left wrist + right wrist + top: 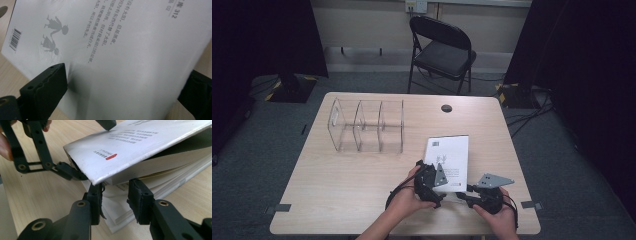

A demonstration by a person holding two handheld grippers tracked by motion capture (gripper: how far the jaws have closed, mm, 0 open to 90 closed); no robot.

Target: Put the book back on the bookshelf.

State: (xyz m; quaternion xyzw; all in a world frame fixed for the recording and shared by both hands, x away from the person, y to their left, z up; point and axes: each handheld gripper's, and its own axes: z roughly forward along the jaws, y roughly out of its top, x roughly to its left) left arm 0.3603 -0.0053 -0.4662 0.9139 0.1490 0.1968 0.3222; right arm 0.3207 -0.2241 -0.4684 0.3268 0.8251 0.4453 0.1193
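The book [448,159] is a white paperback and it lies on the table [337,200] in the lower right part of the high view, just in front of the two hands. Its upper cover is pale grey-white. In the left gripper view [120,50] this cover shows a barcode at the upper left, two small grey figures of children, and columns of printed characters. In the right gripper view [130,150] a small red mark stands on the cover. There the cover is lifted at the near corner, and the cream page block lies open under it like a fan.

The left claw [125,85] is wide open, with one jaw at the lower left of its own view and the other at the right edge. The cover lies between the jaws, and I cannot tell if the pads touch it. In the high view the left claw [430,176] sits over the lower left corner of the book.

The right claw [115,195] is narrow. Its jaws stand at the near edge of the book; one seems to catch some pages, but a firm grip I cannot tell. In the high view it [472,192] is just below the book.

A clear plastic organizer [367,125] with three compartments stands in the upper left of the table, well apart from the book. A black folding chair [442,50] stands behind the table.
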